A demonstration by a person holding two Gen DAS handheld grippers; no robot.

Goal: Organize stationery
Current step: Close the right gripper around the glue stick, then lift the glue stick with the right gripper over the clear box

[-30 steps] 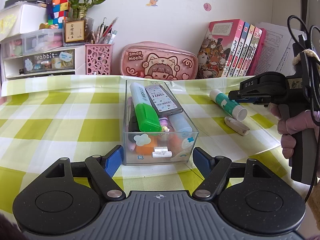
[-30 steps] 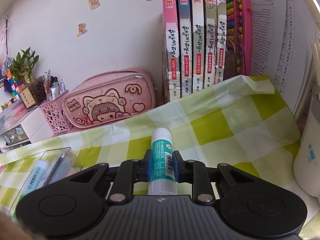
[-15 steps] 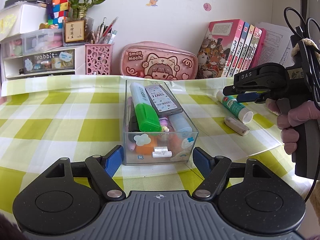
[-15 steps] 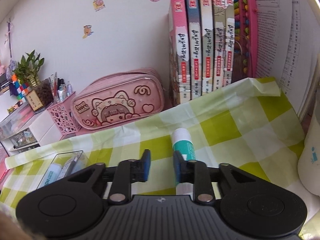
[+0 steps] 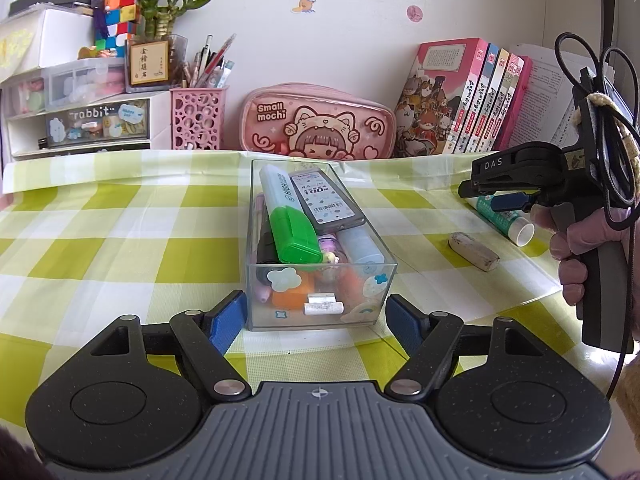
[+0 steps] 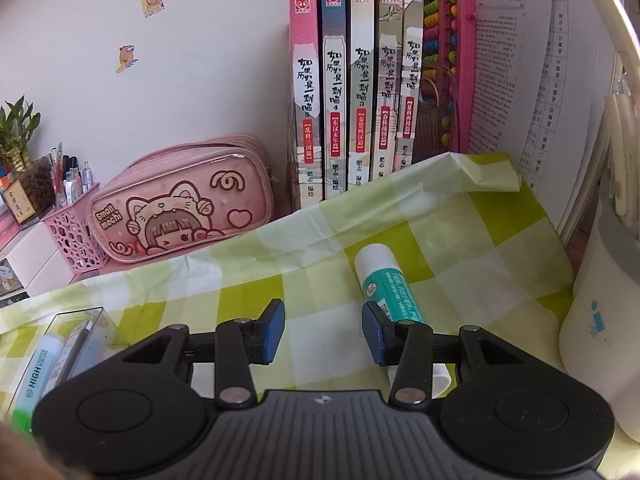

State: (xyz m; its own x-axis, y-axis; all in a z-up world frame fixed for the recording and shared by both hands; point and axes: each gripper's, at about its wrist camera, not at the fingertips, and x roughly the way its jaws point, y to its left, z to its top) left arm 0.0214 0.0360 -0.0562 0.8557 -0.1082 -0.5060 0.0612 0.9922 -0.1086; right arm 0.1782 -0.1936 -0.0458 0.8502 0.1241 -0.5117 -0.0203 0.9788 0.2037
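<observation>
two grippers are seen over a green-checked worktop. at the left, the left gripper is spread wide, its blue pads set just outside the near corners of the clear box, not visibly pressing it. the box is already packed: a green highlighter, a flat barcode-labelled case and smaller bits are piled to the rim. further right, an eraser lies loose on the cloth. beyond it, the glue stick lies on its side, apart from the box. at the far right, the right gripper is held open and empty, with the glue stick just outside its right pad rather than between the pads.

trouble may be expected in two ways: the glue stick may be rolled away if it is nudged by that pad on closing, and items may be spilled from the overfilled box when more is added.
</observation>
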